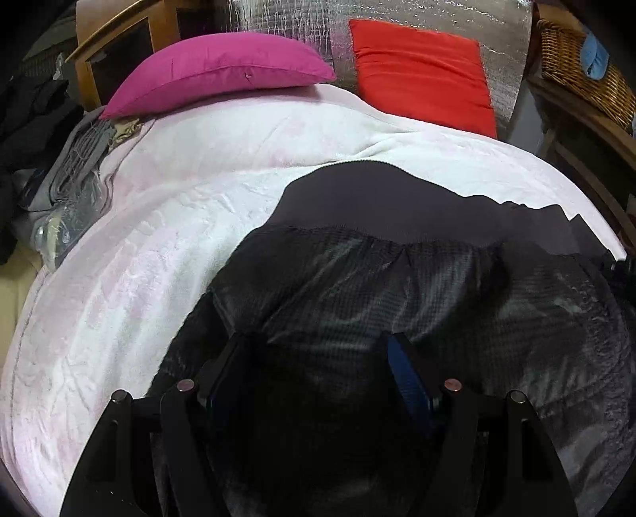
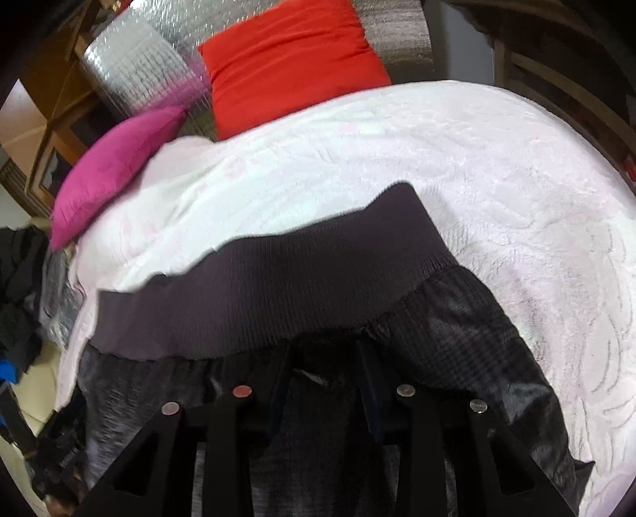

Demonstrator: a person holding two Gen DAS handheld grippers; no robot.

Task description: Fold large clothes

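Observation:
A large black quilted jacket (image 1: 417,286) with a ribbed dark-grey hem band (image 1: 377,206) lies on a white-pink fleece blanket (image 1: 159,238). My left gripper (image 1: 318,350) is open, its fingers down on the jacket's shiny fabric, which bunches between them. In the right wrist view the same jacket (image 2: 457,326) and its hem band (image 2: 278,274) fill the lower half. My right gripper (image 2: 324,358) has its fingers close together with a fold of the jacket just below the hem band pinched between them.
A magenta pillow (image 1: 214,75) and a red cushion (image 1: 421,67) lean at the bed's far end against silver foil padding (image 1: 298,24). Grey clothes (image 1: 75,167) pile at the left edge. A wicker basket (image 1: 576,67) stands at the right. The blanket (image 2: 497,167) extends right.

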